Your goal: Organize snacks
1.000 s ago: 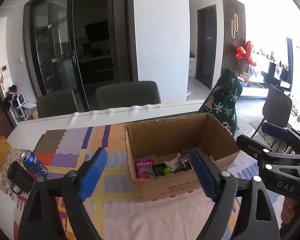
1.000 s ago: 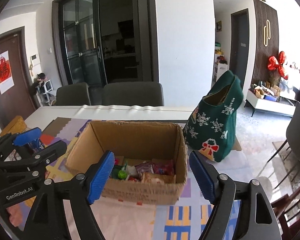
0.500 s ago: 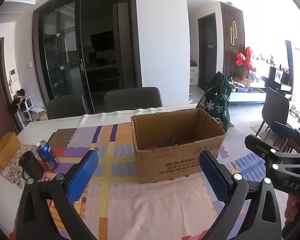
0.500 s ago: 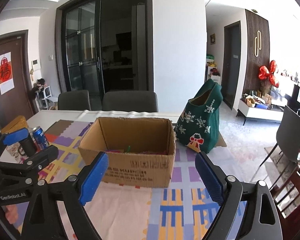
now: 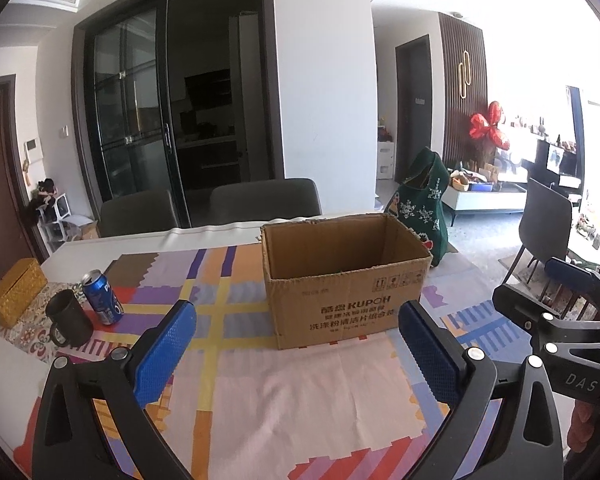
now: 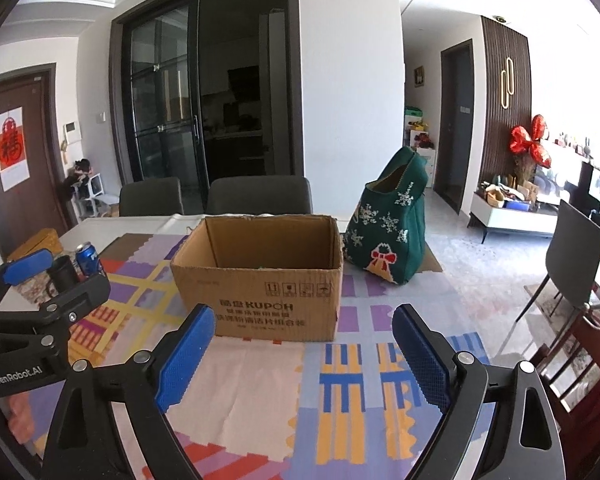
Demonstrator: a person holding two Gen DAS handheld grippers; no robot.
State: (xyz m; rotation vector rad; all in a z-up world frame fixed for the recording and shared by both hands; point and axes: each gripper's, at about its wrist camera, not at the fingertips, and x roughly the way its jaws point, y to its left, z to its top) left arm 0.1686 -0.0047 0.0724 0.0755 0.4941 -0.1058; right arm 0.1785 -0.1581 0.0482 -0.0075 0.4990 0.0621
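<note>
An open cardboard box [image 5: 340,304] stands on the patterned tablecloth [image 5: 260,400]; it also shows in the right wrist view [image 6: 268,300]. The snacks inside are hidden below its rim. My left gripper [image 5: 296,348] is open and empty, held back from the box's front wall. My right gripper [image 6: 304,352] is open and empty, also short of the box. Each gripper shows at the edge of the other's view: the right one [image 5: 568,320], the left one [image 6: 32,292].
A blue soda can [image 5: 102,298] and a dark mug [image 5: 68,324] stand at the left, near a yellow woven box [image 5: 16,292]. A green Christmas bag [image 6: 392,232] stands right of the box. Grey chairs [image 5: 260,200] line the far side.
Both grippers have pulled back and dropped lower, away from the box. The snacks seen inside it a second ago are now hidden behind its front wall.
</note>
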